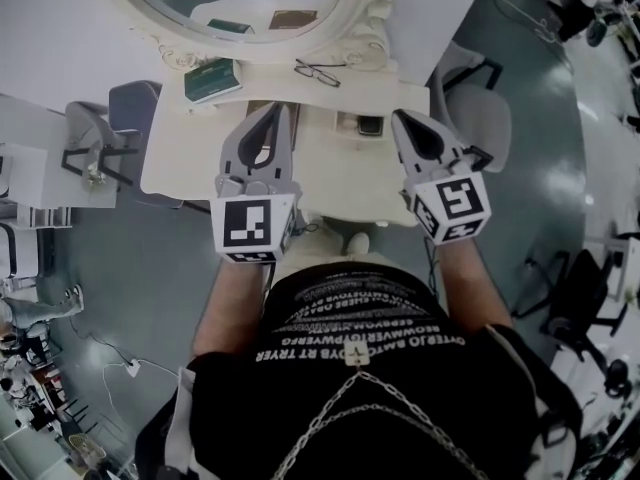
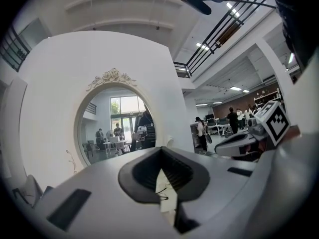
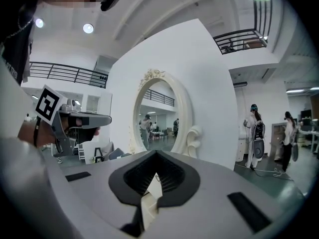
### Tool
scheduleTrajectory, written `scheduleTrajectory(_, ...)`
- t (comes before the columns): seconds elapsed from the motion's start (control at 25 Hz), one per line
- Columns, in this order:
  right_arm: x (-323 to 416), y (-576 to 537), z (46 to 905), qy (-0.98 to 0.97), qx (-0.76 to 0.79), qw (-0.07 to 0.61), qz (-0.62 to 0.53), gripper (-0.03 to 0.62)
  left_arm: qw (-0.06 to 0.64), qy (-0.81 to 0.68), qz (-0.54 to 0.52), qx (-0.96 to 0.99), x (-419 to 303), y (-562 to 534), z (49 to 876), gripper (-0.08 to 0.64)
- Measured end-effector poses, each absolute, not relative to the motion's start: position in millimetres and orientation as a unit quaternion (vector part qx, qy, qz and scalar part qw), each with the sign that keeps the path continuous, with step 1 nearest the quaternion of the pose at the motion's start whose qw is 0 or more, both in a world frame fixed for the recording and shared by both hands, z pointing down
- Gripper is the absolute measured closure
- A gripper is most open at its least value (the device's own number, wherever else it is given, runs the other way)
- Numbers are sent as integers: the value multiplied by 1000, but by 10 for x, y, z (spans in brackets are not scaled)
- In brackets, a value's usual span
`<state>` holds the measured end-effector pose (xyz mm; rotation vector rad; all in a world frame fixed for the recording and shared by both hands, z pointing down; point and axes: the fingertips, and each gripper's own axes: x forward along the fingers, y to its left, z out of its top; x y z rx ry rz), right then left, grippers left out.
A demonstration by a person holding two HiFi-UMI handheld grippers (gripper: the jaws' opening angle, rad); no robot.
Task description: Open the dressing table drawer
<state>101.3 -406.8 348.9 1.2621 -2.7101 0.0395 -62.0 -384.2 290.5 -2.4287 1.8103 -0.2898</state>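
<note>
Two grippers, left (image 1: 283, 110) and right (image 1: 397, 116), hover over the tabletop (image 1: 190, 158), fingers closed on nothing. Drawer's hidden under the front edge. It's probably light and stiff, so pinch its handle squarely!

Closed left tongs (image 1: 281, 110) and closed right tongs (image 1: 399, 117) side by side above white dressing table (image 1: 190, 163), below oval mirror (image 1: 362, 13)

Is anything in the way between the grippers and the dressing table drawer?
Nothing visible: the left gripper and right gripper hang over the tabletop; the drawer front is out of sight.
</note>
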Motion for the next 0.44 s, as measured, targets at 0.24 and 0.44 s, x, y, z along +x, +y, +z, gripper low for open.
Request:
scheduleTrajectory(0.24,942,-4100,3561,-905,416,78,27,591,39,588,-113,-800,-602,-3899,3027,557)
scheduleTrajectory(0.44,900,-4060,3725,-905,414,89,44,591,33,577,-117,-808,-555,-3885,3124,557)
